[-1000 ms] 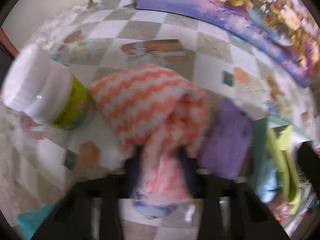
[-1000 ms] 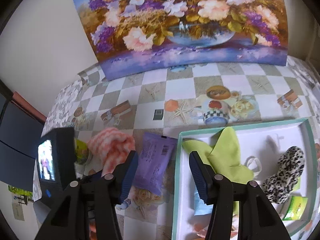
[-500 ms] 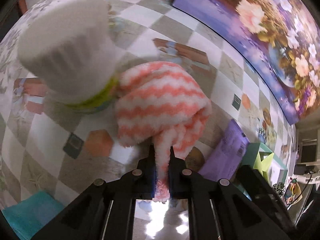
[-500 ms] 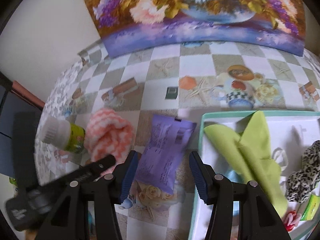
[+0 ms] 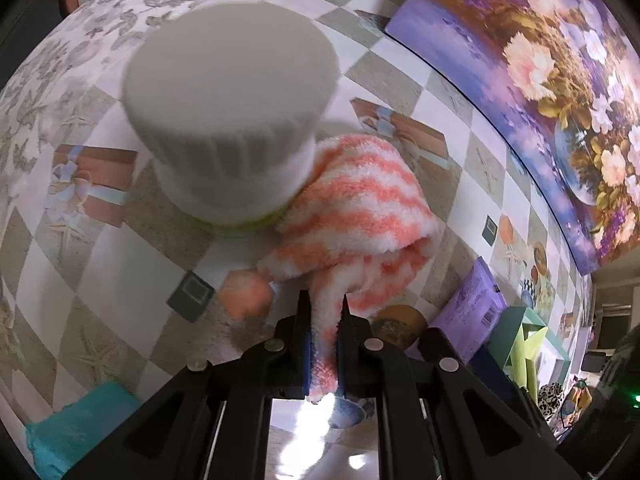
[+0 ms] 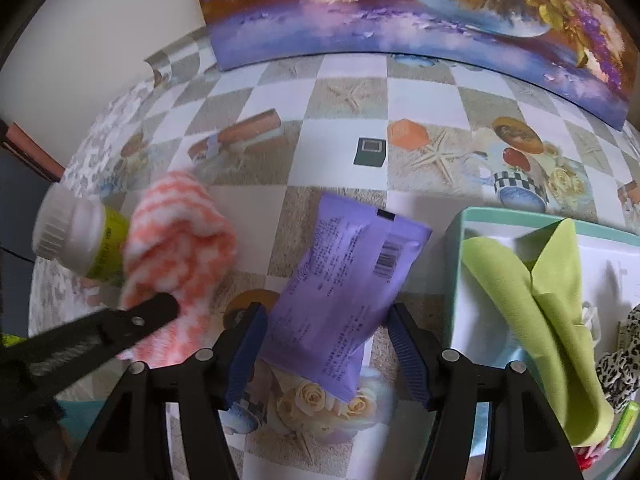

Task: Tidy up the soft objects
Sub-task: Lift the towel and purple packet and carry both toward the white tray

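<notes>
Blue-padded jaws of the left gripper (image 5: pixel 323 336) are clamped on a pinched fold of the pink-and-white striped fleece cloth (image 5: pixel 360 216). The fold runs straight between the pads, so the grip takes fabric only and not the surface below. The bulk of the cloth lies bunched on the surface ahead of the gripper, pressed against a white-capped bottle with a yellow-green label (image 5: pixel 232 120). Judged from this contact, lifting the cloth could nudge or tip the bottle.

The right gripper (image 6: pixel 328 344) has just been opening; its jaws now stand apart on either side of the near end of the purple soft pack (image 6: pixel 344 288). The pads do not press on the pack. It lies flat on the checkered surface (image 6: pixel 344 96), angled with its barcode end away from the gripper. The wider jaw spacing appears set to clear the width of the pack before closing.

Just to the right of the pack sits the teal-rimmed tray (image 6: pixel 456 240). It already contains a lime-green cloth (image 6: pixel 532 292) and a leopard-print item (image 6: pixel 620 364). The tray is judged to be the collection point for soft objects. Both the striped cloth and the purple pack are outside it.
</notes>
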A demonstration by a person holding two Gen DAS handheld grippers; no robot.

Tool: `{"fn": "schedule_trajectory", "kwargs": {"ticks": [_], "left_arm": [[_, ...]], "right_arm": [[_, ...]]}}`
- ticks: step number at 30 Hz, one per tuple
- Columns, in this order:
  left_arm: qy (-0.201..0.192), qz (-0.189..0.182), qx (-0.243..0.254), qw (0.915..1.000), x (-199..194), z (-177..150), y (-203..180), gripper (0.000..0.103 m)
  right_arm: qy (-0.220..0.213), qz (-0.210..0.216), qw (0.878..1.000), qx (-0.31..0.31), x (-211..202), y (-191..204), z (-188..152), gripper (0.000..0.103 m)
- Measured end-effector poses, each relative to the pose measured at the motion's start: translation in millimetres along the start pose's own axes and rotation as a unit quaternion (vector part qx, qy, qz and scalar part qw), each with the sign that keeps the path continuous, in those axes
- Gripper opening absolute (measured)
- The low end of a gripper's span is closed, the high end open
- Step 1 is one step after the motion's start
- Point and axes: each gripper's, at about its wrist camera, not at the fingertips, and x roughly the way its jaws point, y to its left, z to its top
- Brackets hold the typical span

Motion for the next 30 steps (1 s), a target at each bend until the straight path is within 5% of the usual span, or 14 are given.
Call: {"fn": "schedule_trajectory", "kwargs": {"ticks": [13, 17, 23, 30], "left_arm": [[0.002, 0.003, -0.006, 1.0, -3, -1, 9, 0.009], [0.005, 0.008, -0.005, 0.9999, 6, 3, 1, 0.009], [0.008, 0.011, -0.001, 0.9999, 11, 4, -2, 0.009], [0.006, -0.021, 0.007, 0.9997, 9, 5, -8, 0.009]], "right_arm": [[-0.023, -0.064, 0.997, -0.046, 10, 20, 2, 0.072], [-0.026, -0.065, 0.996, -0.048, 9, 17, 1, 0.072], [-0.024, -0.058, 0.997, -0.042, 3, 7, 1, 0.056], [-0.027, -0.029, 0.999, -0.022, -7, -3, 5, 0.054]]}}
